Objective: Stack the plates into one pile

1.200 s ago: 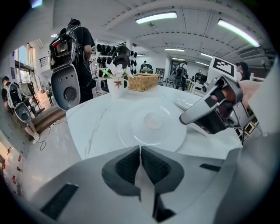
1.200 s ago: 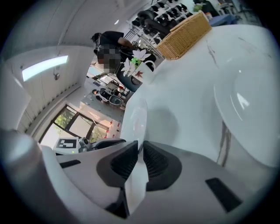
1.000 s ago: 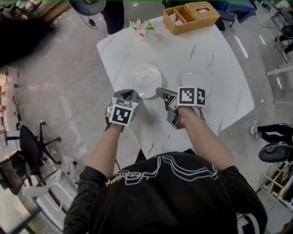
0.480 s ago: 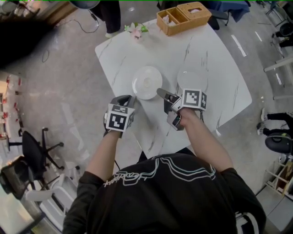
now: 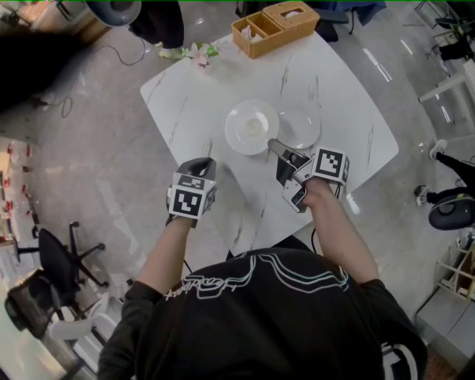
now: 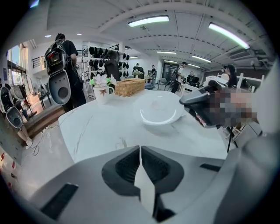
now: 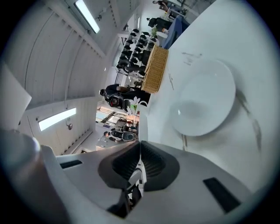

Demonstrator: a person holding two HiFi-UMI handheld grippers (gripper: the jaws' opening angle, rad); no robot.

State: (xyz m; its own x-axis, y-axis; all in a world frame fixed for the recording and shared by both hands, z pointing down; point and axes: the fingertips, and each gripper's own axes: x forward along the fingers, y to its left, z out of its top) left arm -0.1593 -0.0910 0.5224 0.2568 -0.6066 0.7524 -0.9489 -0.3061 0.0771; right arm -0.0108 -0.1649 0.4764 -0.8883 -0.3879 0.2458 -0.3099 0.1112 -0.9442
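Two white plates lie side by side on the white marble table (image 5: pixel 193 104). The wider one (image 5: pixel 252 127) is on the left and the flatter one (image 5: pixel 300 128) on the right, their rims meeting. My right gripper (image 5: pixel 274 145) hovers at their near edges by that seam, shut and holding nothing. In the right gripper view its jaws (image 7: pixel 140 146) meet, and a plate (image 7: pixel 205 103) lies ahead, apart from them. My left gripper (image 5: pixel 208 164) is shut and empty, well short of the left plate. The left gripper view shows the closed jaws (image 6: pixel 140 151) and that plate (image 6: pixel 159 114) beyond.
A wicker basket (image 5: pixel 271 26) stands at the table's far edge, with a mug of flowers (image 5: pixel 194 52) at the far left corner. A person (image 5: pixel 159 18) stands beyond the table. An office chair (image 5: pixel 56 252) sits on the floor to the left.
The two plates now lie rim to rim instead of apart. My left gripper has drawn back from the left plate's edge. My right gripper has shifted right and come off the right plate.
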